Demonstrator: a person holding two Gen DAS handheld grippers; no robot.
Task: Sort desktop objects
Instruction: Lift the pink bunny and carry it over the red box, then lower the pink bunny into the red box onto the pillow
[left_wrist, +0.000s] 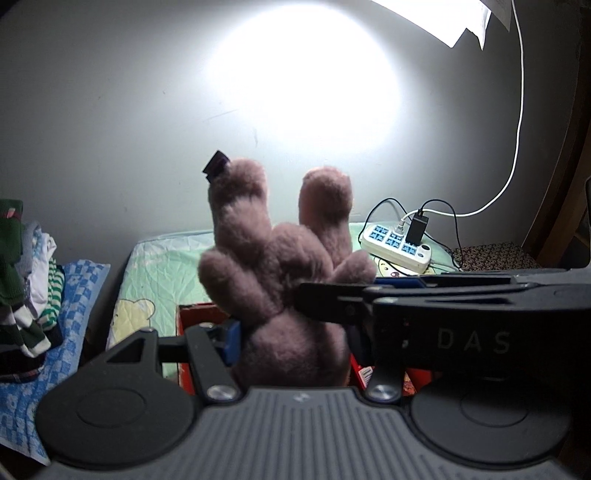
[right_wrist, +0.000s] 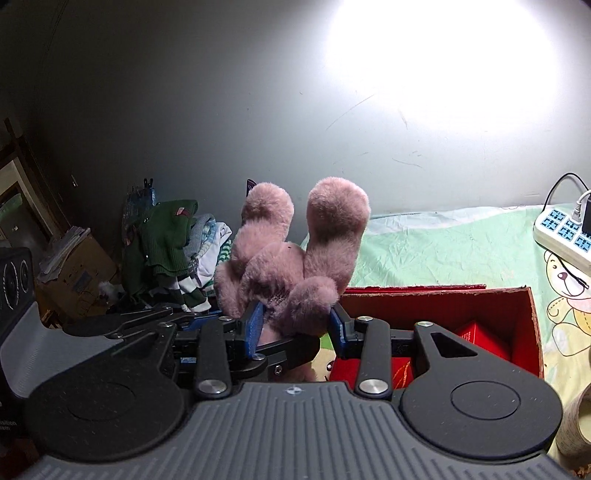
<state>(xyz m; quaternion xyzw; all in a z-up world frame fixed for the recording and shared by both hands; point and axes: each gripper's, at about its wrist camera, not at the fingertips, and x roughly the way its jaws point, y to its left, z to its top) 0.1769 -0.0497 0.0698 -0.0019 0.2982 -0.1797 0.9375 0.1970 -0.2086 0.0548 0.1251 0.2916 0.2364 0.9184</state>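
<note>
Plush toy (right_wrist: 284, 266) | clamped by both grippers (right_wrist: 295, 328) (left_wrist: 291, 332) | above red box's (right_wrist: 532, 325) near-left edge

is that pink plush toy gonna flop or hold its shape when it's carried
The pink plush toy probably squashes: its fur bulges around the right claw. Its long ears stand upright, so it likely holds its shape. Looks light and unlikely to slip.
</note>
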